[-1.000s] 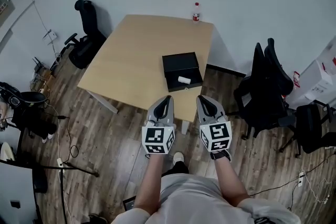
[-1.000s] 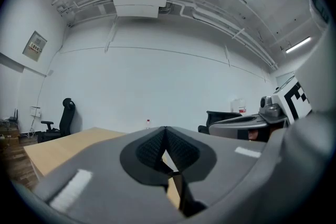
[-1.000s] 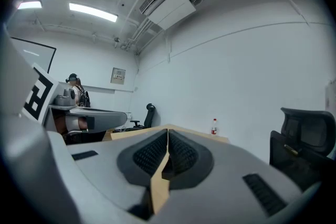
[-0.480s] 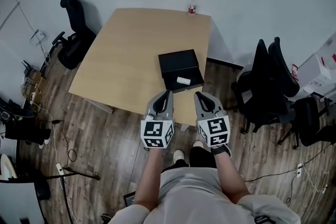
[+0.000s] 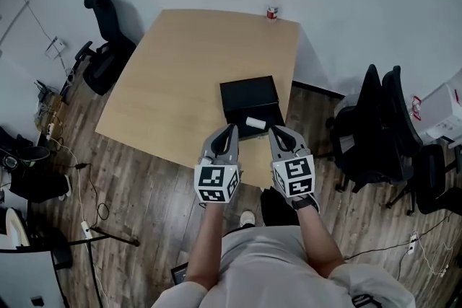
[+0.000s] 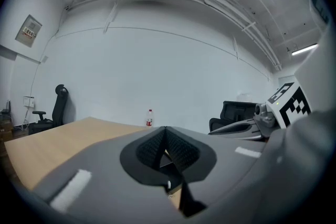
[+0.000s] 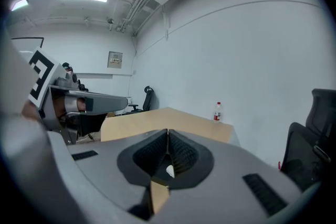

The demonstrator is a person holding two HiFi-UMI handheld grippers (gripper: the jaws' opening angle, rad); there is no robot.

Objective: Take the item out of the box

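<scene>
**Item handling: small white piece in black box**

The wooden table (image 5: 180, 68) carried the open black box (image 5: 249, 91) near your edge, and the small white item (image 5: 255, 122) lay in its near half. It looked light, stiff and liable to roll, so pinching across its short axis suited it best. Your left gripper (image 5: 232, 129) and right gripper (image 5: 275, 130) hovered just short of the box, jaws closed on nothing.

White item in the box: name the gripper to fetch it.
Right, narrowly: the white item lies slightly nearer the right gripper than the left gripper; both are shut, short of the box.
</scene>
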